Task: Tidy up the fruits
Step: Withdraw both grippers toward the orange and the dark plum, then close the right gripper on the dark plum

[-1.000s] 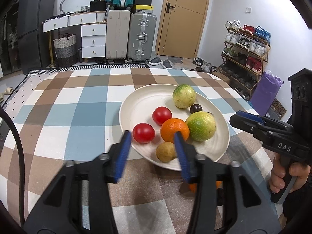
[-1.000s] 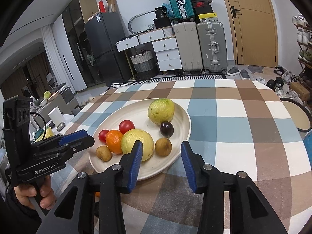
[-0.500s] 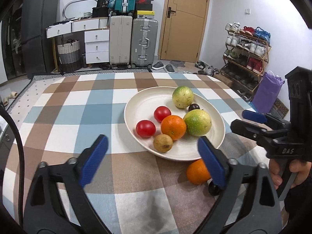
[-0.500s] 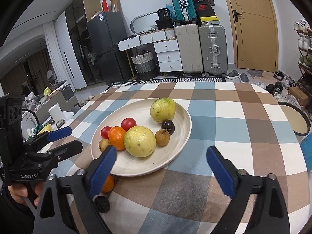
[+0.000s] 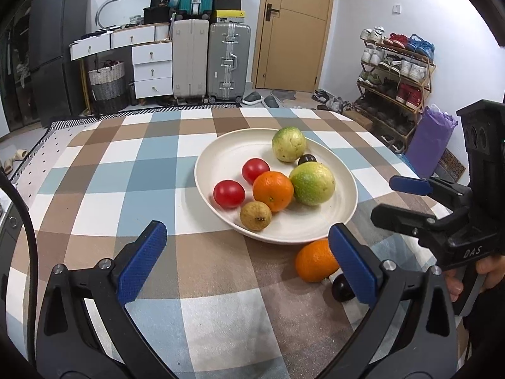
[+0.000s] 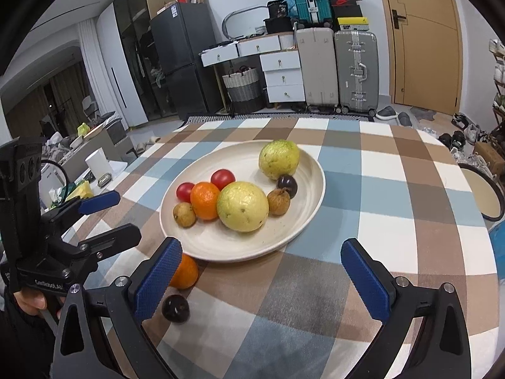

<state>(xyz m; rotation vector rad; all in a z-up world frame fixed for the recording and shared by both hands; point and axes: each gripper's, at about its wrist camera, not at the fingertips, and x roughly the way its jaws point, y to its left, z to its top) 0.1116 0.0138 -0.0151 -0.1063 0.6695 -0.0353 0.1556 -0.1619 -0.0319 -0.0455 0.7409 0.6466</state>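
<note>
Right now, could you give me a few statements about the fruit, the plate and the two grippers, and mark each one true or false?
1. An orange lies on the tablecloth, outside the plate. True.
2. The left gripper is shut on a tomato. False: its jaws stand wide apart and hold nothing; both tomatoes lie on the plate.
3. A dark round fruit sits on the cloth near that loose orange. True.
4. The plate holds only one orange fruit. True: a single orange lies among the other fruit.
5. The right gripper grips the loose orange. False: it is open and empty.
6. The two large green-yellow fruits are off the plate. False: both lie on it.
</note>
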